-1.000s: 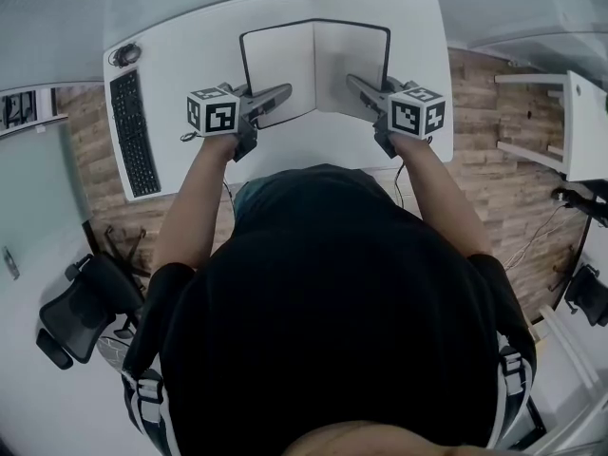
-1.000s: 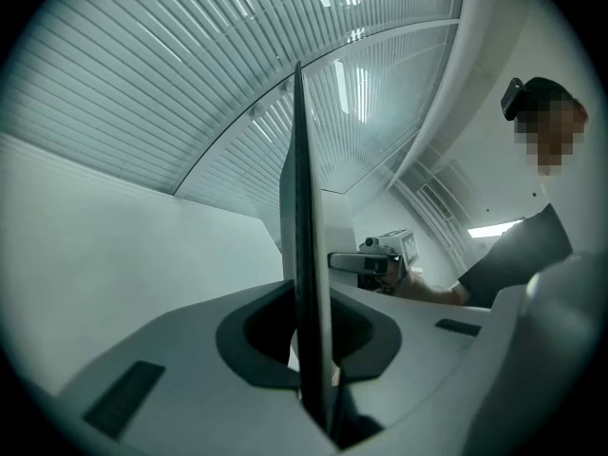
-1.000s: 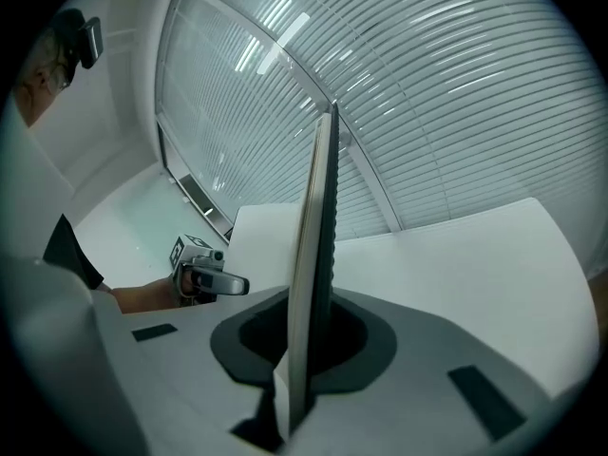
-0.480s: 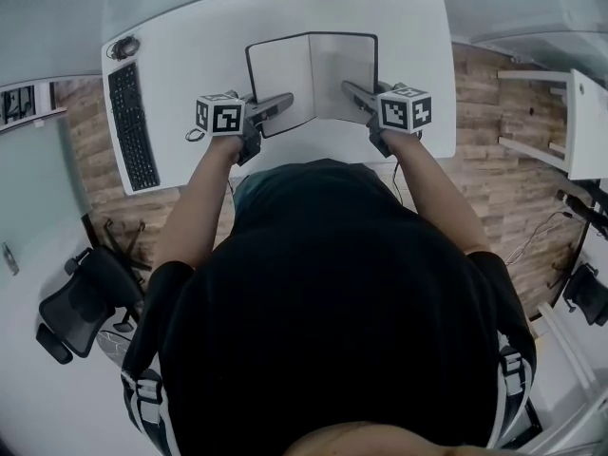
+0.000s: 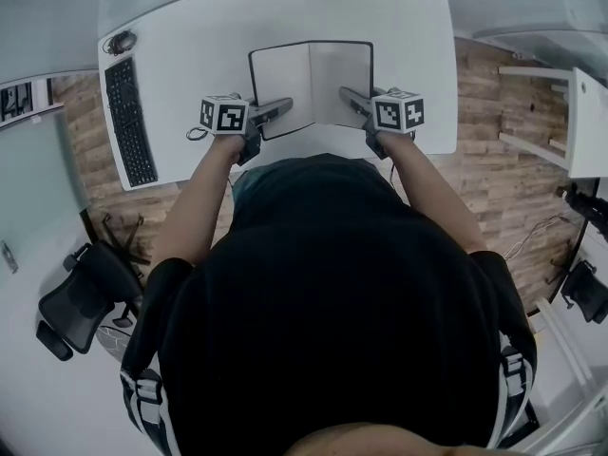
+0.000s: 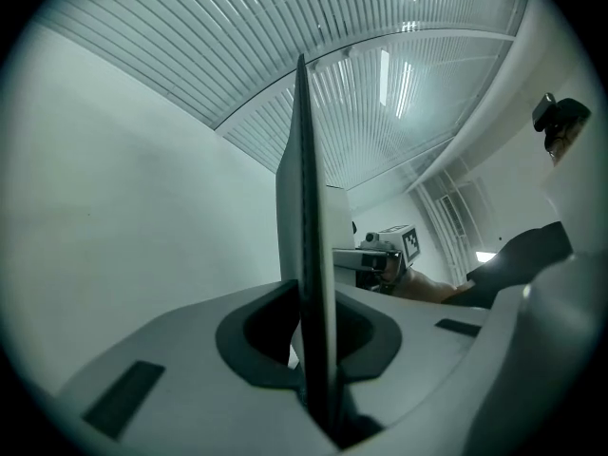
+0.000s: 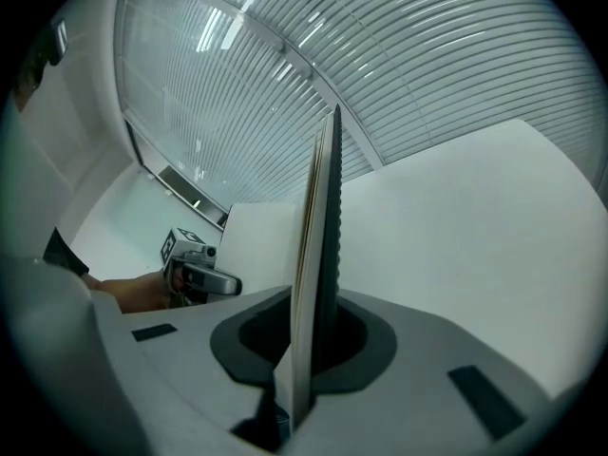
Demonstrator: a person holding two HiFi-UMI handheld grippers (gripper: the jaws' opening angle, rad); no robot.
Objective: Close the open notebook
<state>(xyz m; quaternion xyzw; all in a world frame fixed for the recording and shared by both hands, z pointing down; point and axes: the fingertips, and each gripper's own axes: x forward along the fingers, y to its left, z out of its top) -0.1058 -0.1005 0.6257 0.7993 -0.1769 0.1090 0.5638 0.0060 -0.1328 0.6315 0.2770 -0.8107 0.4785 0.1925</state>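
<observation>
One blank-paged notebook (image 5: 311, 76), clamped by left hand-held gripper (image 5: 282, 106), right hand-held gripper (image 5: 349, 96)

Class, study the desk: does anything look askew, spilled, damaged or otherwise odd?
Nothing is spilled or damaged. The one oddity: the keyboard lies sideways along the desk's left edge, not facing the person. The notebook is open, left gripper and right gripper each shut on one half.

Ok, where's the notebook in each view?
Head view: notebook spread open at top centre, against the desk.
Left gripper view: its left half edge-on up the middle, clamped between the jaws.
Right gripper view: its right half edge-on up the middle, clamped between the jaws.
Shared landmark: the white desk, seen in all three.
</observation>
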